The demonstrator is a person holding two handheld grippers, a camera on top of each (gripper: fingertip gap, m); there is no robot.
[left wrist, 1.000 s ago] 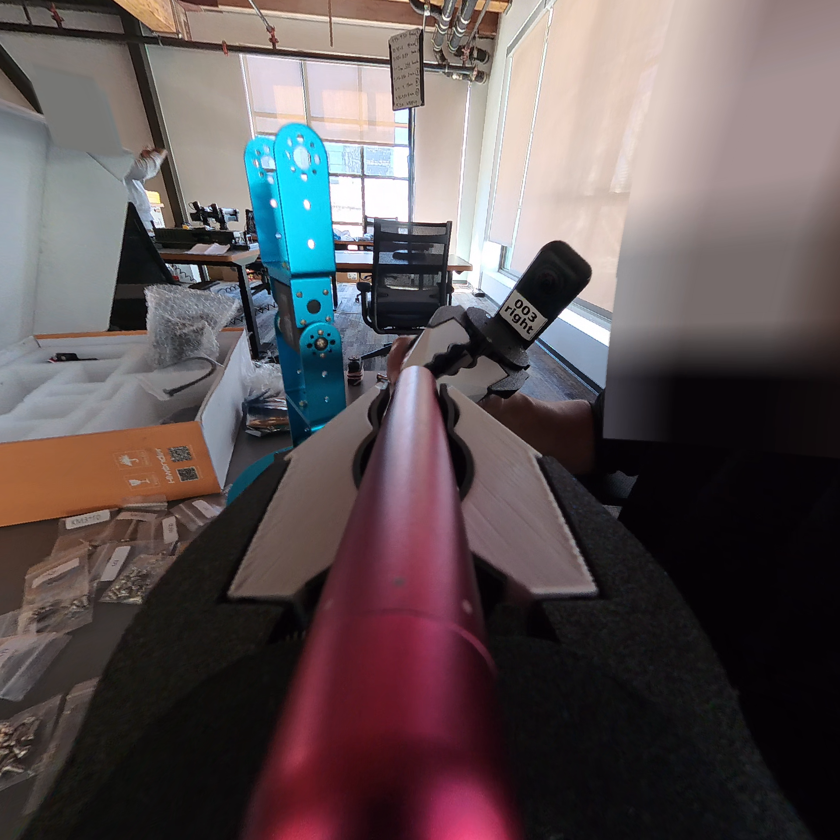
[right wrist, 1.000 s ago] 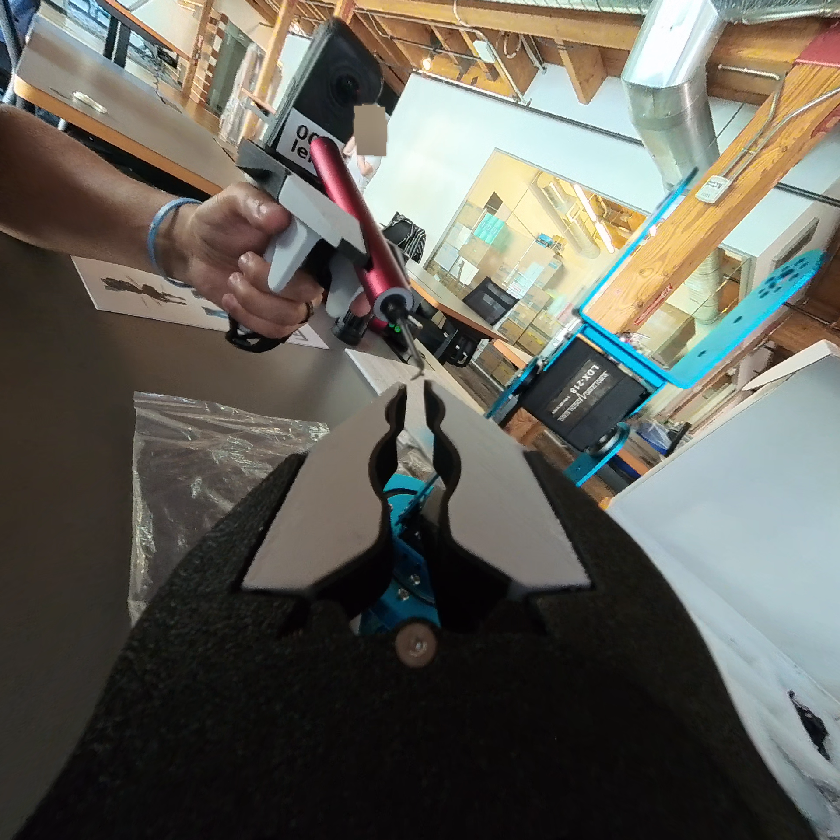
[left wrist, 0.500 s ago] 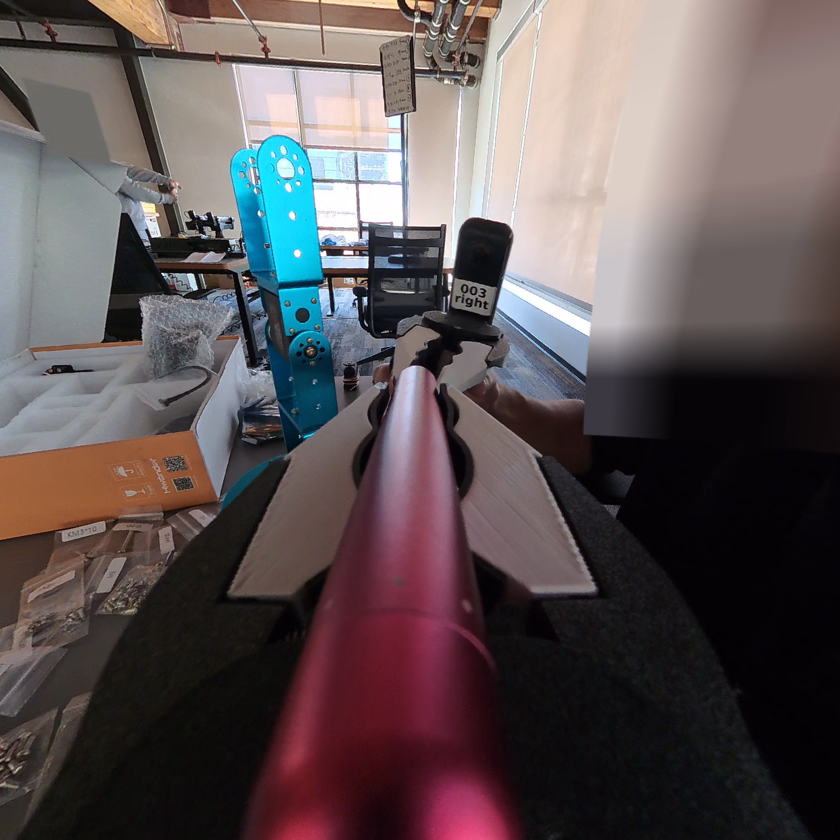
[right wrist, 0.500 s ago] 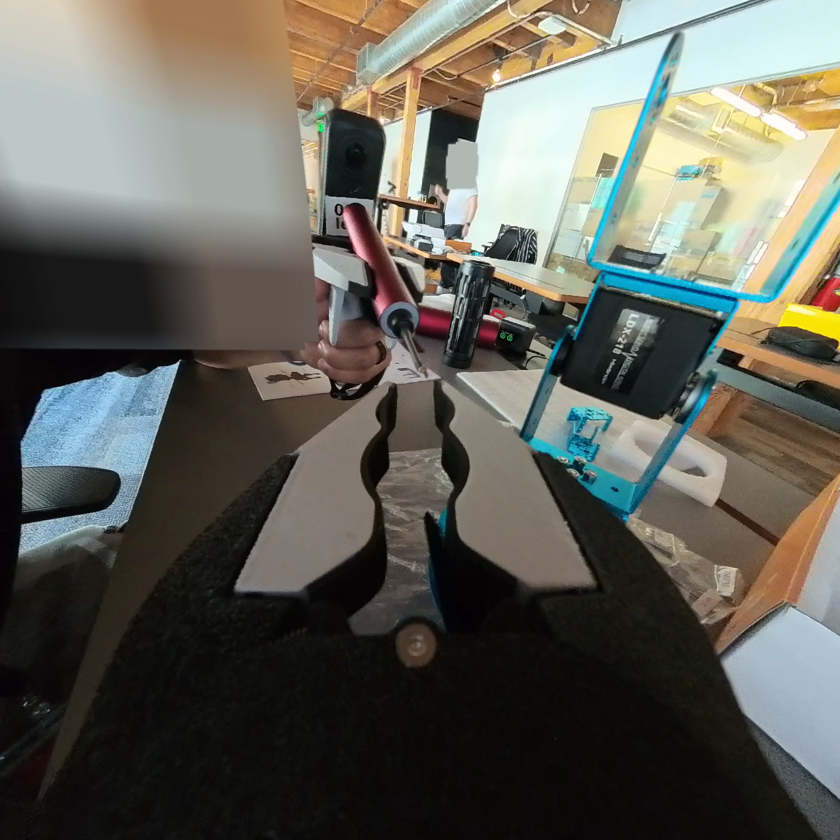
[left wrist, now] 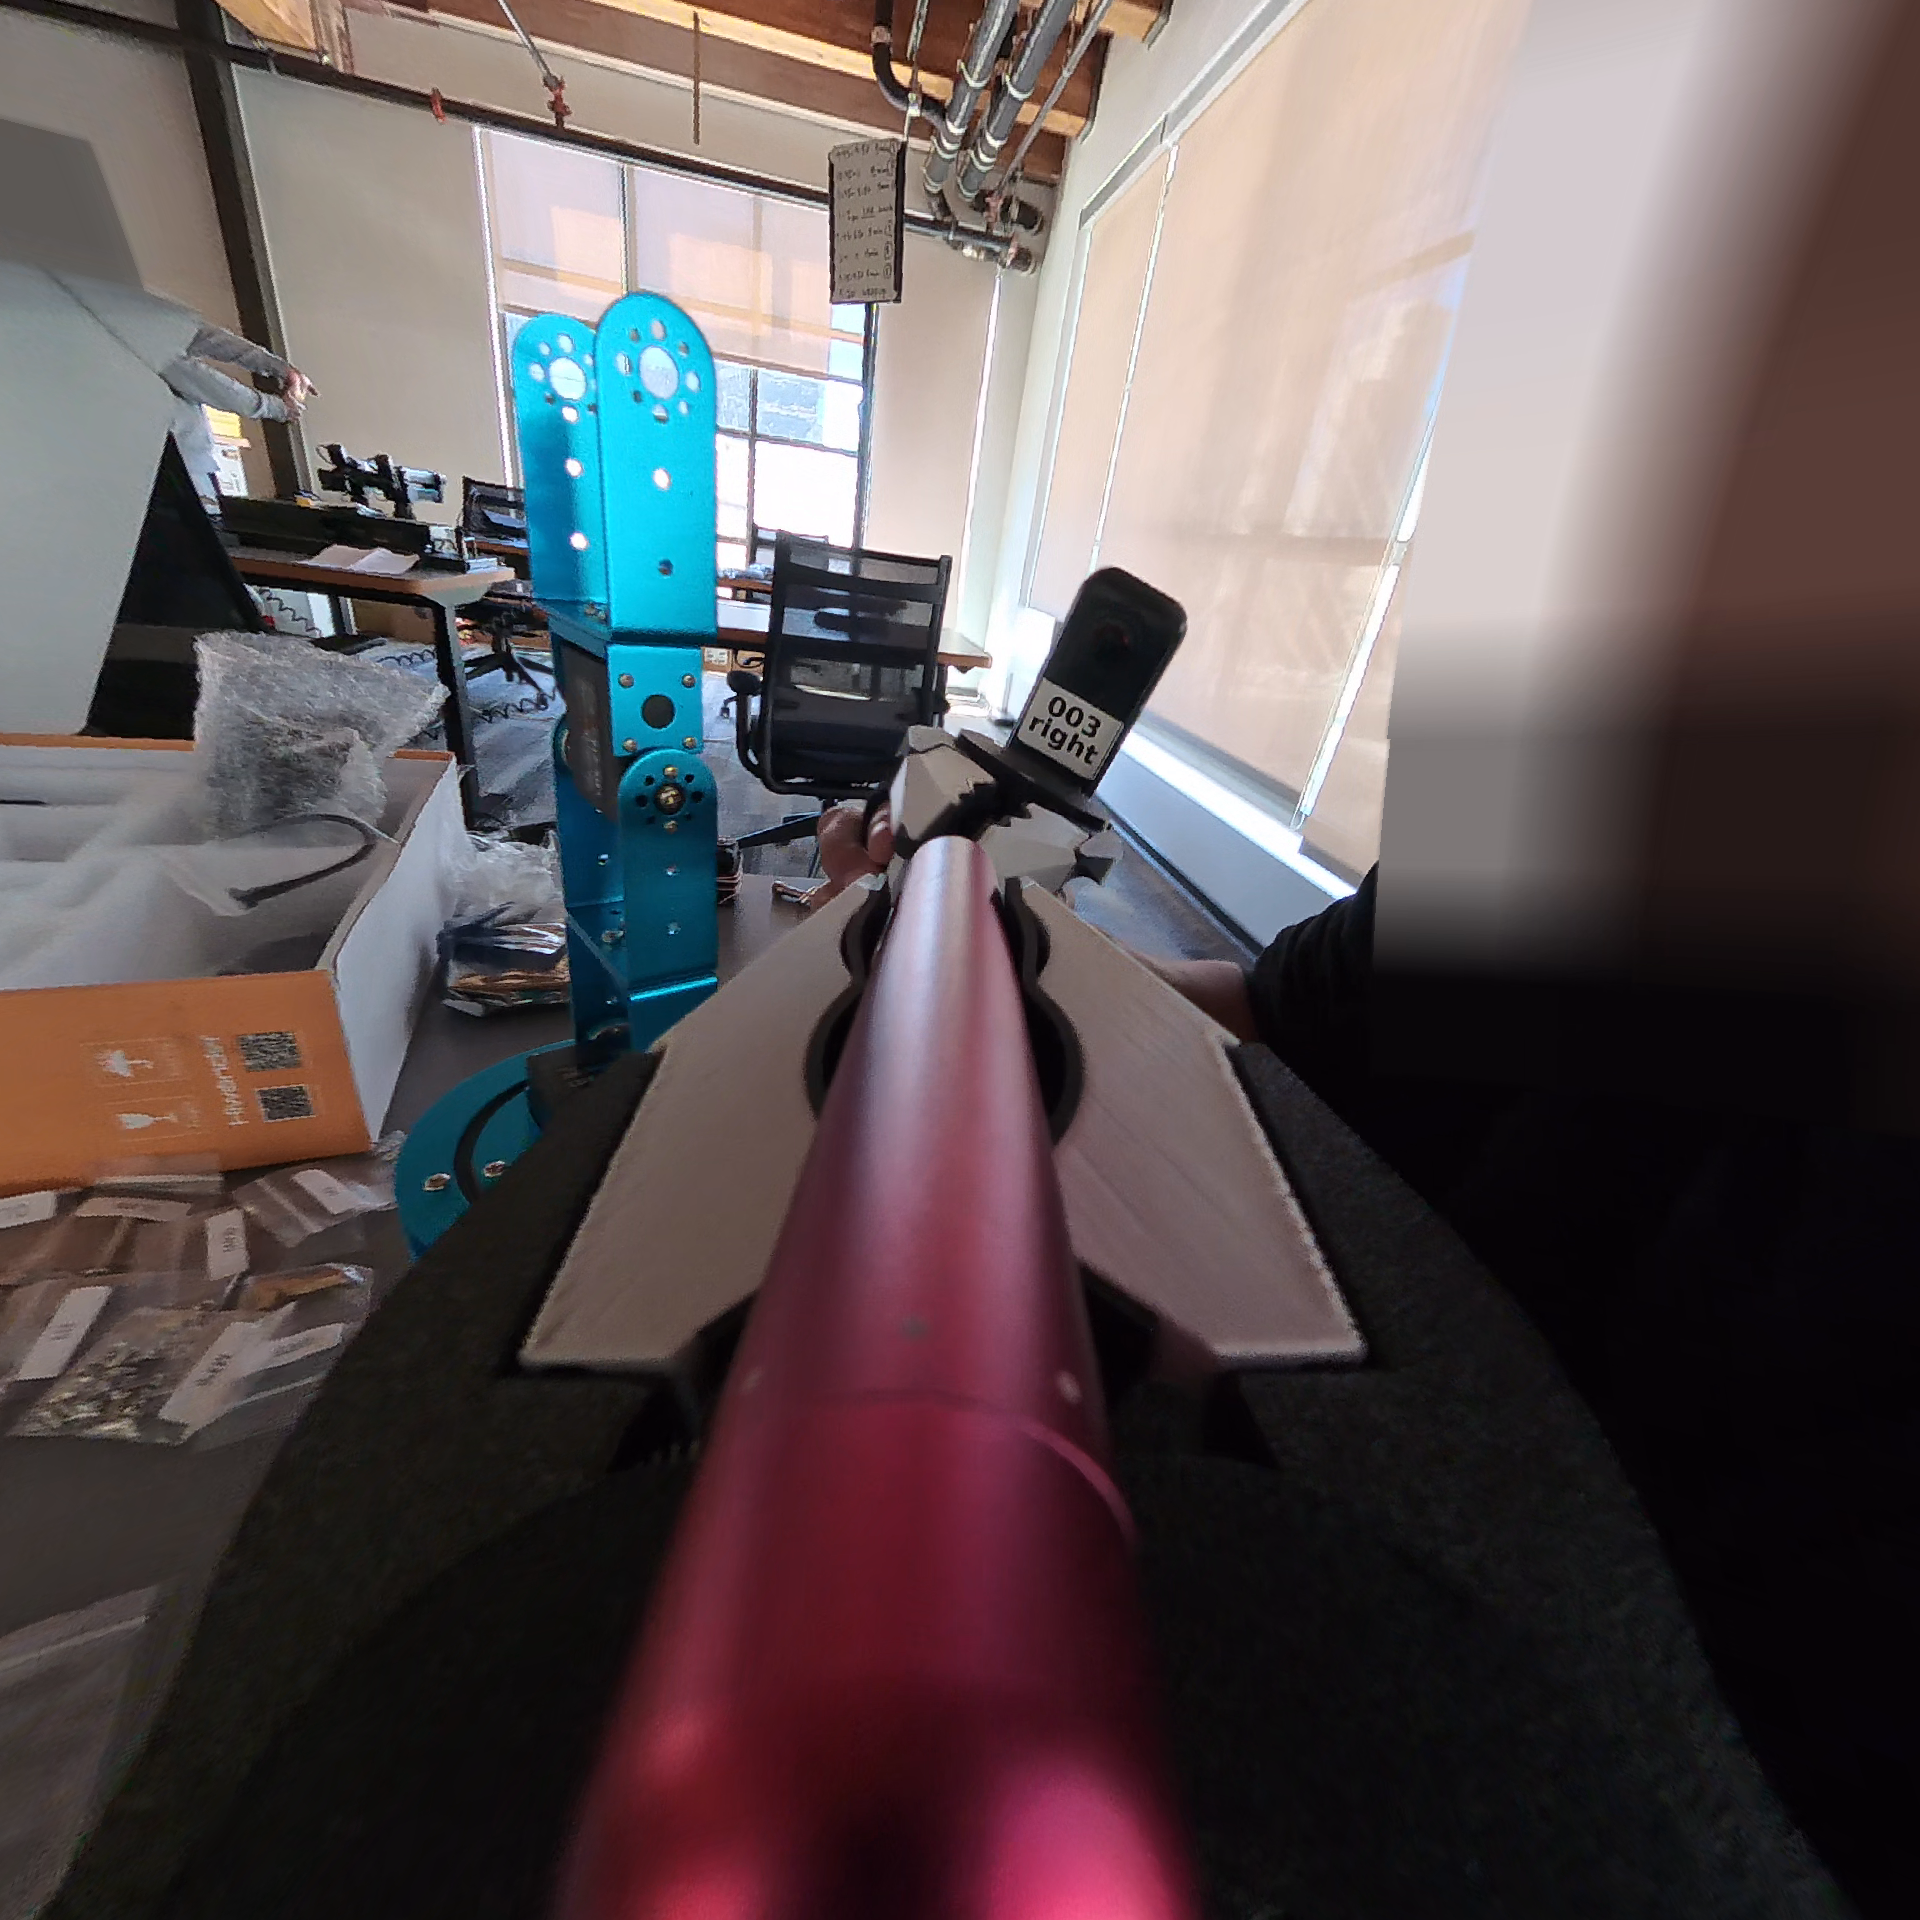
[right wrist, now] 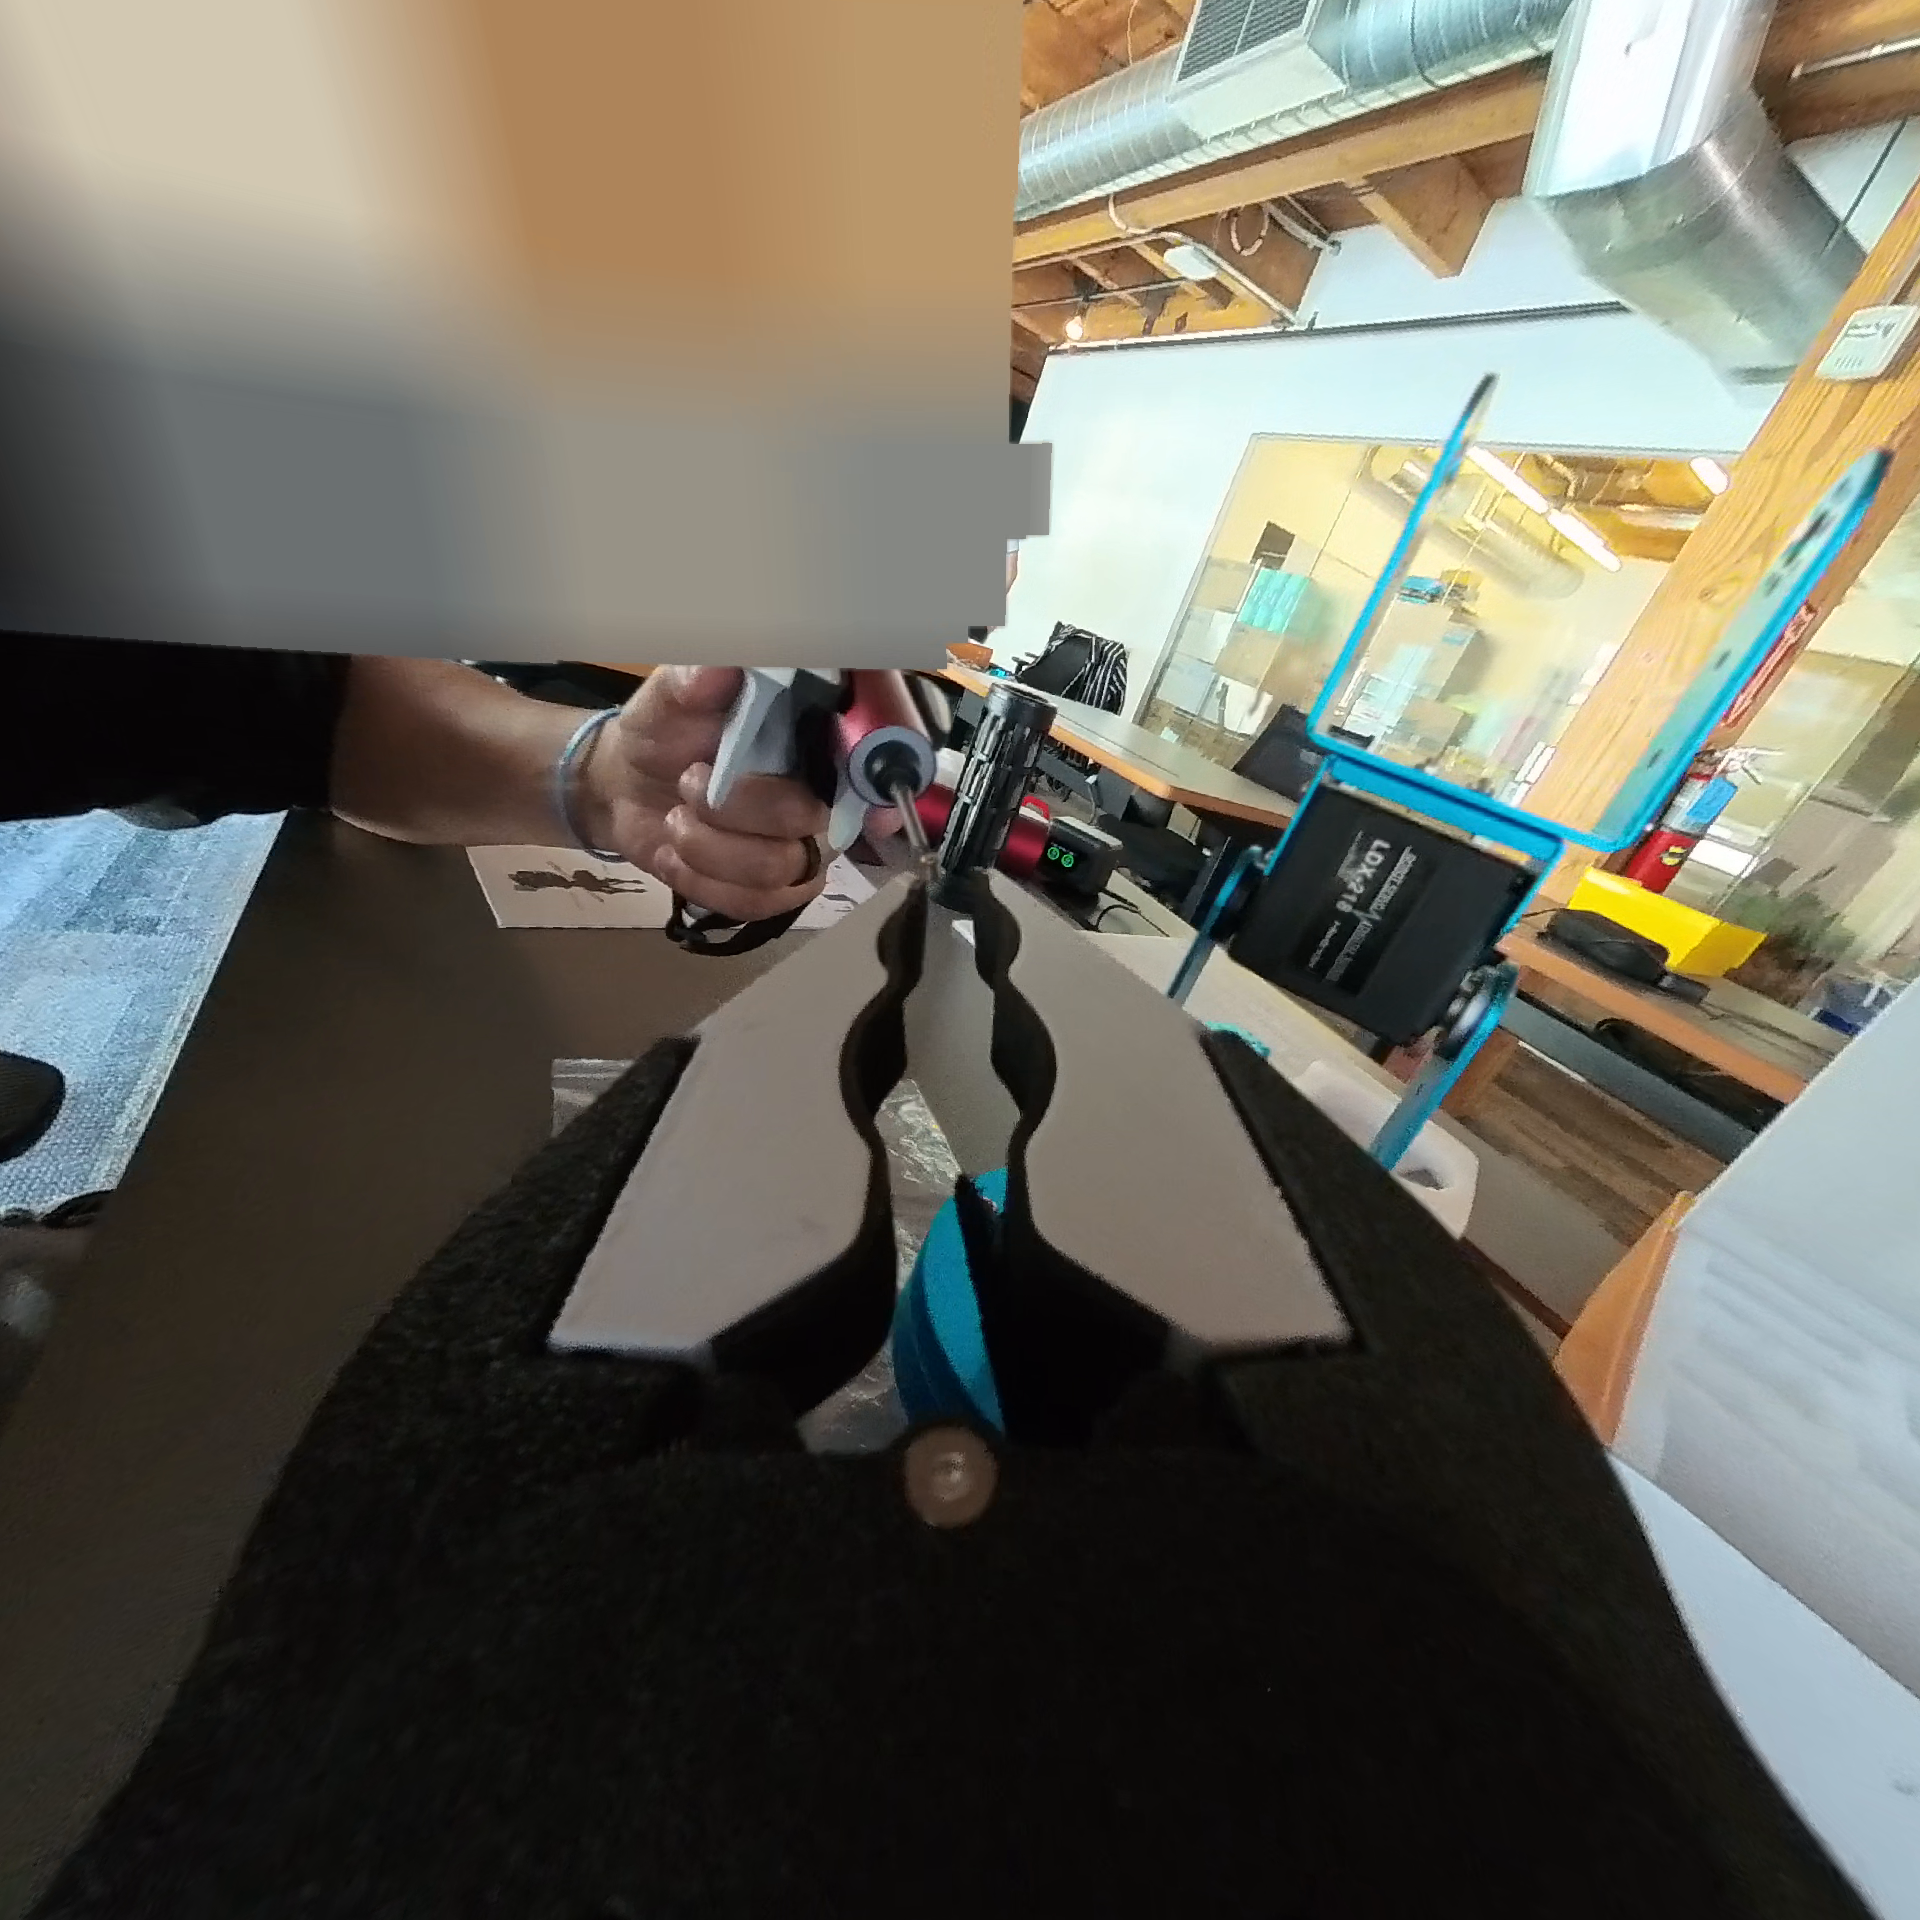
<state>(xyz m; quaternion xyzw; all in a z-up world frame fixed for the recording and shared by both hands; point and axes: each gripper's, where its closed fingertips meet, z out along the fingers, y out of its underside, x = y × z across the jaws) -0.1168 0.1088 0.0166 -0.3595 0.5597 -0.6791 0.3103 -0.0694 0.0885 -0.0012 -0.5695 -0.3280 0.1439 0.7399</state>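
- While the left gripper (left wrist: 940,904) pinches a magenta electric screwdriver (left wrist: 914,1351) between its 2 jaws, the tool's barrel fills the middle of the left wrist view from 6 o'clock up to the centre and hides most of what lies straight ahead.
- Seen from the right wrist view, that left gripper (right wrist: 821,769) sits at 11 o'clock in a person's hand (right wrist: 707,821), and the screwdriver's metal bit (right wrist: 912,821) points down toward the fingertips of the right gripper (right wrist: 948,914).
- Jaws of the right gripper stand slightly apart with a narrow wavy gap; whether anything small sits at their tips I cannot tell.
- A blue metal bracket tower (left wrist: 629,686) stands upright at 10 o'clock of the left view on a round blue base (left wrist: 457,1153), just beside the left jaw.
- In the right view the same blue frame (right wrist: 1621,665) rises at 2 o'clock, carrying a black servo block (right wrist: 1371,914).
- An open orange-and-white box (left wrist: 208,1049) with white foam lies at 9 o'clock, with bubble wrap (left wrist: 291,717) on it.
- Small labelled bags of hardware (left wrist: 156,1330) are spread at 8 o'clock.
- A black ribbed cylinder (right wrist: 1003,790) stands just behind the right gripper's tips.
- Clear plastic sheet (right wrist: 914,1132) shows through the gap.
- All of it rests on a dark table (right wrist: 364,987).
- Around is an office with desks, a mesh chair (left wrist: 852,665), shaded windows and exposed wooden beams and ducts.
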